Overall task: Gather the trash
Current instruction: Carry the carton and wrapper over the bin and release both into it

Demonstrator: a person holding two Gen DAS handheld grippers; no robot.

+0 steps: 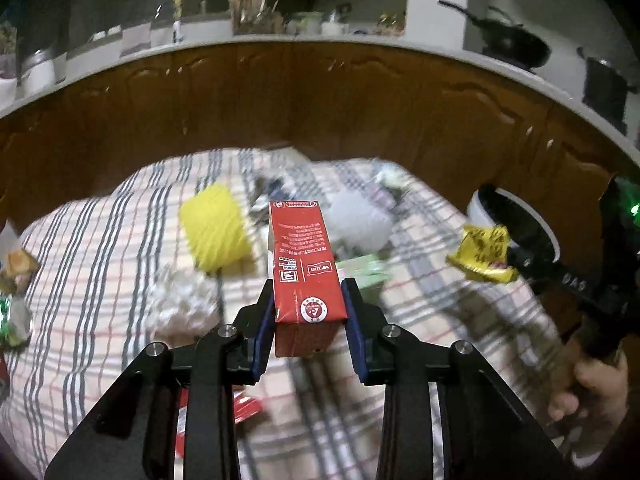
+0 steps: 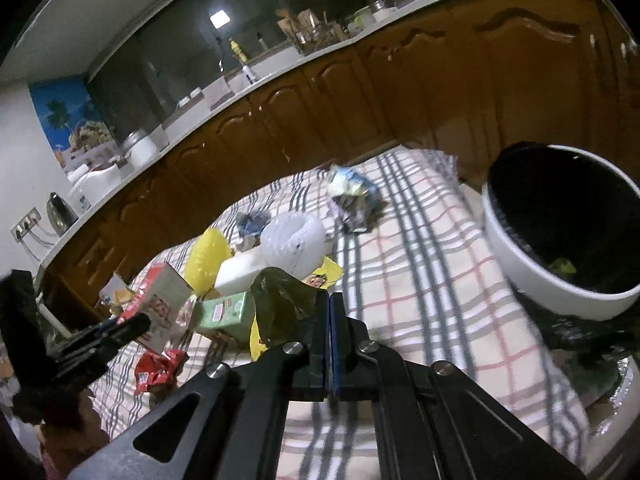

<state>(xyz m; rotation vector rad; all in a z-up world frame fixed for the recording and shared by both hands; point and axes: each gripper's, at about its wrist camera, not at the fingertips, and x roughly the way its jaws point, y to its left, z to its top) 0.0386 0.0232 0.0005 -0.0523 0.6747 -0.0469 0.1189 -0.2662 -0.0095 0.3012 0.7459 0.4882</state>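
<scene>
Two items are held clear of the checked tabletop [image 2: 432, 256]. The left gripper [image 1: 308, 308] is clamped across the near end of a red carton [image 1: 304, 260]: stiff, probably light, best gripped by its flat sides. The right gripper [image 2: 329, 320] is closed on a thin, crinkly yellow wrapper [image 1: 482, 254], left of the bin [image 2: 560, 232].

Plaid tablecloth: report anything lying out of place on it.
Trash litters the plaid tablecloth: a crumpled wrapper, a yellow mesh sleeve, a green carton on its side. The left gripper holds a red carton; the right gripper pinches a yellow wrapper.
</scene>
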